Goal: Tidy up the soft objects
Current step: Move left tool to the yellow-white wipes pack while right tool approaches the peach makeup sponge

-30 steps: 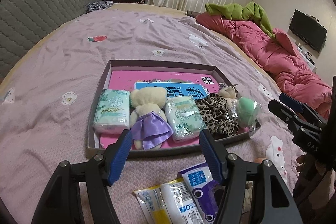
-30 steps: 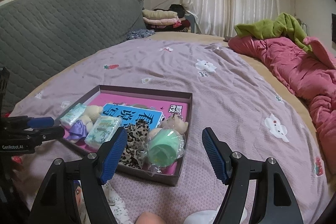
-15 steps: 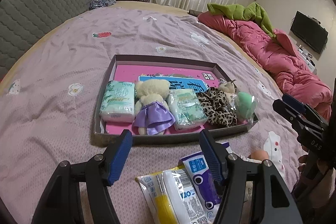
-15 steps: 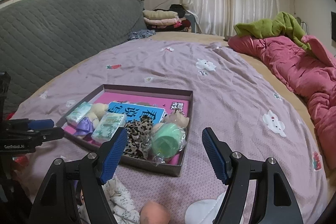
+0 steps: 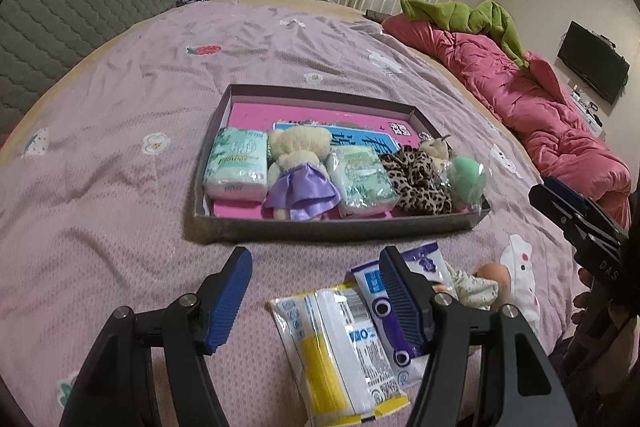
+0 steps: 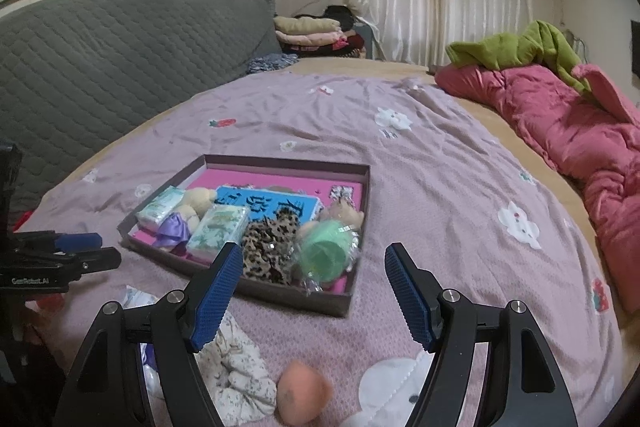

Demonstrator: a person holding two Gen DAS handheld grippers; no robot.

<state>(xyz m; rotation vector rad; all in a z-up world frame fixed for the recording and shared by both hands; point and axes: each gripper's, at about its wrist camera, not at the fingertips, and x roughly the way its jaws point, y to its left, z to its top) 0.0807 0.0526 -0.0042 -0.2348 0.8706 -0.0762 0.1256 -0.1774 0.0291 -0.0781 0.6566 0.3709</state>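
I hold both my left hand-held gripper (image 5: 316, 291) and right hand-held gripper (image 6: 314, 301) wide open and empty above the bed (image 5: 100, 155), near the tray (image 5: 320, 227) with the teddy bear (image 5: 298, 167)

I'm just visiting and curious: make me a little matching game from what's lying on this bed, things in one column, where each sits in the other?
Things:
1. teddy bear in purple dress
2. leopard-print scrunchie
3. peach sponge
4. green blanket

Places:
A. on the pink quilt
B. on the bedsheet, outside the tray
C. in the tray, between two tissue packs
D. in the tray, beside the green sponge

Pairs: 1-C, 2-D, 3-B, 4-A
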